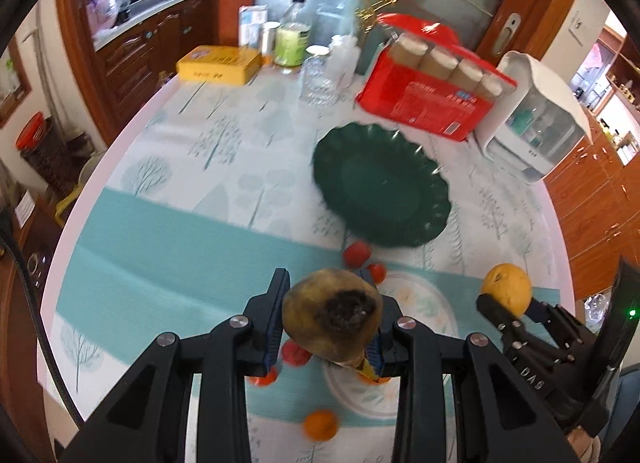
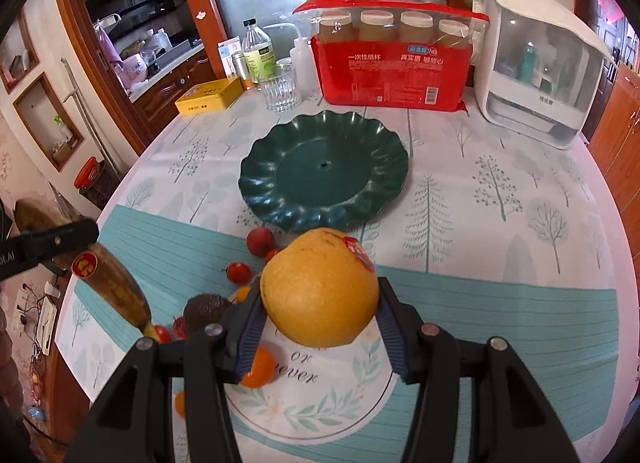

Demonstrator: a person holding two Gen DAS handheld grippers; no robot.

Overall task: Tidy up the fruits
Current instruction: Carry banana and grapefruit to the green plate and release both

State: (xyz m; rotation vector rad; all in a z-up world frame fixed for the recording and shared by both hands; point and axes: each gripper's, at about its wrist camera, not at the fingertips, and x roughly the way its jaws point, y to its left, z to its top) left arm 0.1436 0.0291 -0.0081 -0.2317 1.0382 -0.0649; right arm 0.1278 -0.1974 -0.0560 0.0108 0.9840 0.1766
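Observation:
My left gripper (image 1: 326,317) is shut on a brownish-yellow elongated fruit (image 1: 332,319), seen end-on with a dark end, held above the table; it also shows in the right wrist view (image 2: 114,287). My right gripper (image 2: 320,311) is shut on a large yellow-orange citrus fruit (image 2: 320,289) with a red sticker; it also shows in the left wrist view (image 1: 507,288). An empty dark green scalloped plate (image 2: 324,171) lies beyond both and also shows in the left wrist view (image 1: 382,183). Small red fruits (image 2: 260,241), oranges (image 2: 260,369) and a dark avocado (image 2: 204,313) lie near a white floral plate (image 2: 320,403).
At the table's far edge stand a red pack of paper cups (image 2: 394,59), a white box-shaped appliance (image 2: 536,63), a glass (image 2: 280,87), bottles (image 2: 258,53) and a yellow tin (image 2: 210,97). Wooden cabinets surround the round table.

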